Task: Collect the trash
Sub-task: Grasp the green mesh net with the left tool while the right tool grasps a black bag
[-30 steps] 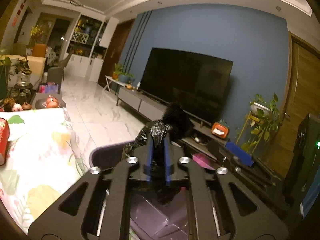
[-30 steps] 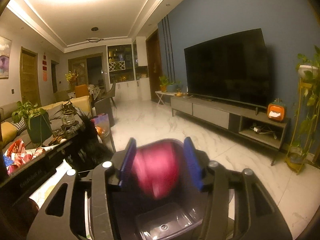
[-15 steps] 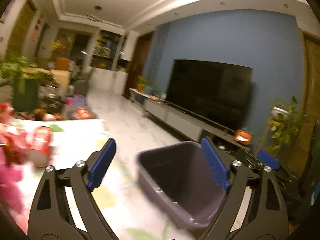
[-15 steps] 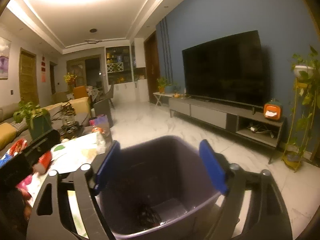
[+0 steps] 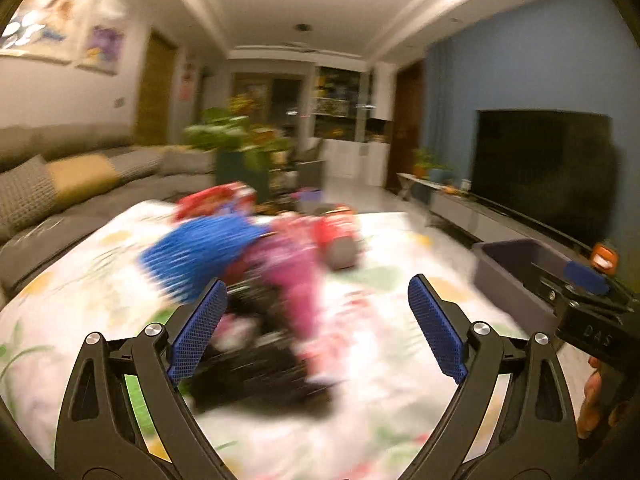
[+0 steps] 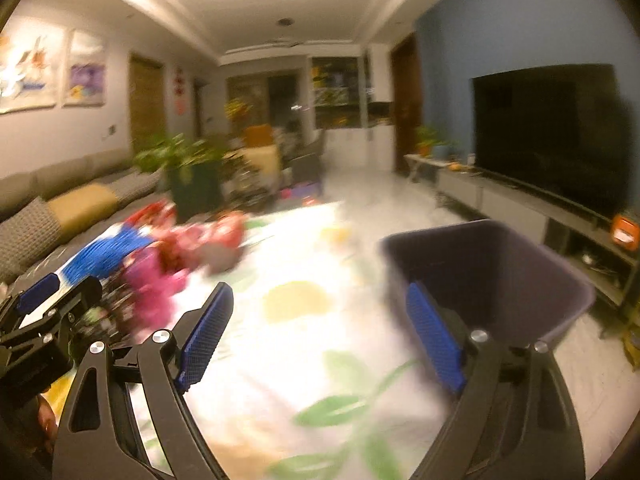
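sofa (image 5: 60,184) at far left | trash pile (image 5: 256,256) — blurred blue, pink and red wrappers on the floral tablecloth (image 5: 384,360) | left gripper (image 5: 316,332) spread wide, nothing between its pads; faces the pile | right gripper (image 6: 320,336) also spread wide, nothing gripped | dark bin (image 6: 500,272) just right — beside the cloth's edge | television (image 6: 552,132) at far right

White floral bench cloth (image 5: 360,420), blurred blue, pink and red wrappers (image 5: 248,256), dark purple plastic bin (image 6: 492,276), blue wall (image 6: 520,24)
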